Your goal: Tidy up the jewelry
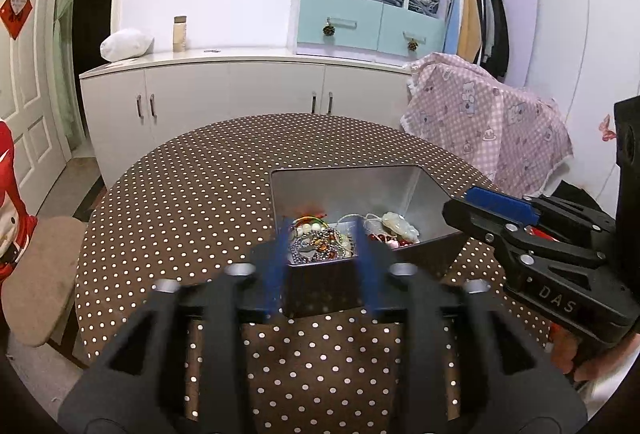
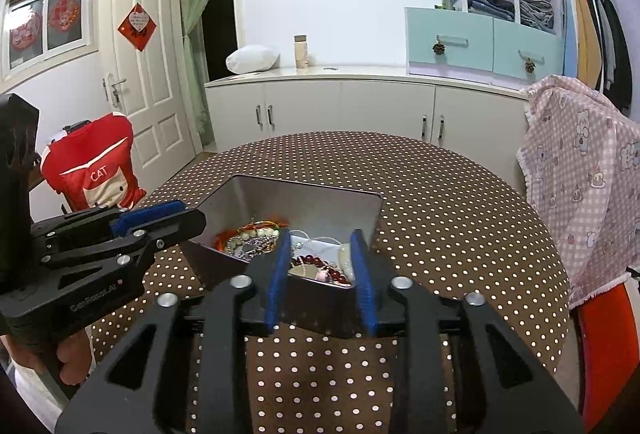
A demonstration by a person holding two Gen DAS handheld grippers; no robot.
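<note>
Currently, setting: a round bench (image 1: 192, 194) under a brown cloth with white dots, white cupboards behind it, a chair draped with a pink checked blanket (image 1: 488, 126) to one side.
Tin: an open metal tin (image 1: 344, 186) with plain grey inner walls stands on the bench, one corner turned toward the cameras.
Jewelry: a tangled heap of jewelry (image 1: 320, 238) lies inside the tin against its near walls; beads, red and orange cords, dark red beads and a pale carved piece can be made out, single items not cleanly.
Left gripper: the left gripper (image 1: 324, 270) points at the tin's near corner, its blue pads on either side of that corner in the left wrist view; the picture is blurred there.
Left jaws: spread apart, with the tin's corner between them and no pad seen pressing on it.
Right gripper: the right gripper (image 2: 322, 274) points at the tin from the other side, near its right end.
Right jaws: parted, narrower than the left pair, framing the tin's near rim and the beads behind it; nothing pinched.
Hands: a person's fingers wrap the handle of each gripper at the frame edges.
Spacing: both grippers sit close to the tin, apart from each other.
</note>
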